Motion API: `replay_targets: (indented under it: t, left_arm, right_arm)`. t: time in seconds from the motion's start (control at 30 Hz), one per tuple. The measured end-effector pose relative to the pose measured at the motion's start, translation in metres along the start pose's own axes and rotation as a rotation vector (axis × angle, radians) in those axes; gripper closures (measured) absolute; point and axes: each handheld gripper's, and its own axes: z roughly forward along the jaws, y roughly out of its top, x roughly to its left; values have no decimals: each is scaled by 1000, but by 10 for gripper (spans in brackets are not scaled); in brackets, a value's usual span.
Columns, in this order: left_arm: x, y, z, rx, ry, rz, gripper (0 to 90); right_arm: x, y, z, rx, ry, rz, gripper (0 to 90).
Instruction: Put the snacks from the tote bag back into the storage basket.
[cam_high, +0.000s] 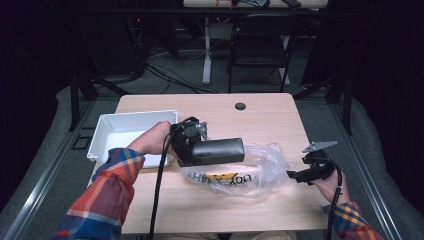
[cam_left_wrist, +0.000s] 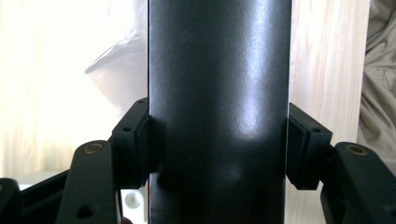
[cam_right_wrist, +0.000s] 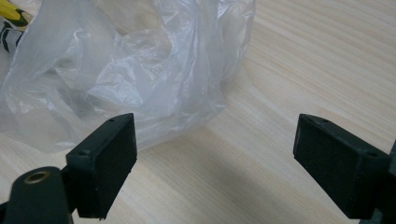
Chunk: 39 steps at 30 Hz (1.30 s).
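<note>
My left gripper (cam_high: 197, 150) is shut on a long black box (cam_high: 218, 149), held level above the table with its far end over a clear plastic bag (cam_high: 240, 172). In the left gripper view both pads (cam_left_wrist: 140, 144) press the black box (cam_left_wrist: 217, 107) from either side. The plastic bag has yellow and black print and lies crumpled at the table's middle. My right gripper (cam_high: 295, 174) rests low at the bag's right edge, jaws wide apart. In the right gripper view its open jaws (cam_right_wrist: 215, 158) frame bare wood, with the bag (cam_right_wrist: 126, 70) just beyond the left pad.
A white plastic tray (cam_high: 107, 131) sits at the table's left, behind my left hand. A round cable hole (cam_high: 240, 106) marks the wooden table's (cam_high: 270, 125) far side. Beyond the table stand a chair and a desk leg on a dark floor.
</note>
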Motion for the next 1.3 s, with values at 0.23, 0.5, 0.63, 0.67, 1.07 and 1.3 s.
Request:
replay_targets:
  t: [0.23, 0.5, 0.63, 0.67, 1.07, 1.3]
  left_arm:
    - [4, -19, -9, 4, 10, -34, 374]
    - [11, -46, -26, 14, 38, -74, 374]
    - [14, -60, -31, 27, 43, -105, 374]
    - [15, -63, -32, 29, 47, -107, 374]
    - [25, -110, -43, 23, 71, -194, 374]
    - [30, -137, -47, 34, 91, -247, 375]
  right_arm:
    - [0, 0, 1, 1, 0, -2, 129]
    - [0, 0, 1, -1, -2, 0, 129]
    - [0, 0, 1, -2, -6, 1, 129]
    - [0, 0, 1, -1, -6, 1, 129]
    - [0, 0, 3, 7, -8, 5, 129]
    - [1, 0, 4, 10, -15, 1, 129]
